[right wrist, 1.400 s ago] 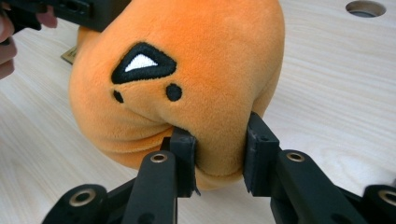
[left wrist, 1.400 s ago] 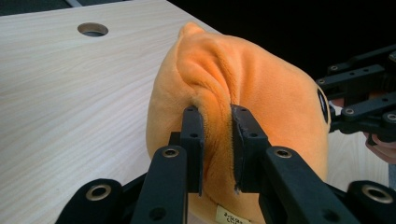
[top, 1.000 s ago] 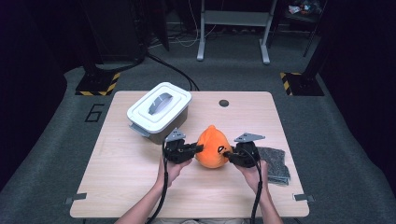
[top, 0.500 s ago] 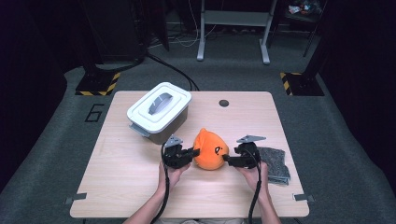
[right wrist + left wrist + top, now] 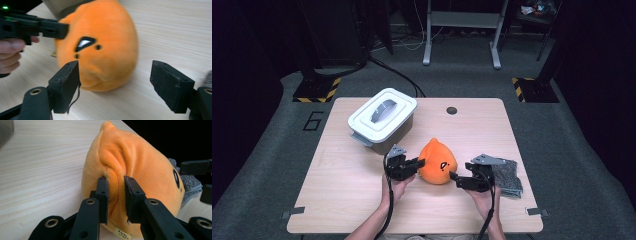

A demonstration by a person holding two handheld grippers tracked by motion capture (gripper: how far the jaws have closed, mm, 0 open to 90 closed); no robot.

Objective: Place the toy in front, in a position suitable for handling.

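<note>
Orange plush toy (image 5: 438, 162) sits mid-table, just in front of the white lidded bin (image 5: 383, 119) — soft, light, squashy. Your left gripper (image 5: 115, 195) pinches a fold of its fabric; your right gripper (image 5: 115, 82) has just opened wide, jaws clear of it. Grab deep folds — fur slips.

The left gripper (image 5: 115, 195) pinches a fold of the orange plush toy (image 5: 140, 170).

The plush (image 5: 438, 161) is orange with black marks, the box (image 5: 382, 120) white and grey, the cloth (image 5: 507, 176) speckled grey.
</note>
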